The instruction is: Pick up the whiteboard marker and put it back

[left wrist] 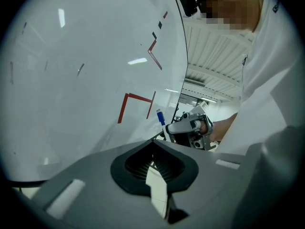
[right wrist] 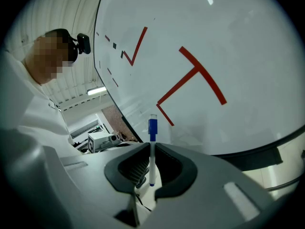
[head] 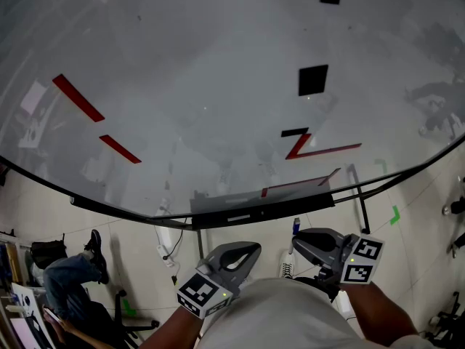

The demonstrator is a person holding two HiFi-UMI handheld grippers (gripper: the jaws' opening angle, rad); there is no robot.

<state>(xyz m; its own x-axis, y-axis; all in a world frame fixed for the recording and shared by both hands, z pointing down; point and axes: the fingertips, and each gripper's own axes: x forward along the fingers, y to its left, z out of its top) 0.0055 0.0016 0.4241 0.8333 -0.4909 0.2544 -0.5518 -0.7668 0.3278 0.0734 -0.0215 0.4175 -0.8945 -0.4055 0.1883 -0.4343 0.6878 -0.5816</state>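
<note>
One whiteboard marker (head: 296, 227) is in play.

Head view: the marker's blue cap projects past the right gripper (head: 299, 238), just below the whiteboard (head: 218, 78) and near its bottom ledge (head: 254, 208). The left gripper (head: 253, 249) hangs beside it, apart.

Left gripper view: the jaws are closed tip to tip with nothing between them.

Right gripper view: the jaws are clamped on the white barrel just under the cap, and the marker stands upright.

Judgement: the marker is light, rigid, smooth plastic and is liable to pivot. A mid-barrel hold suits it best.
</note>
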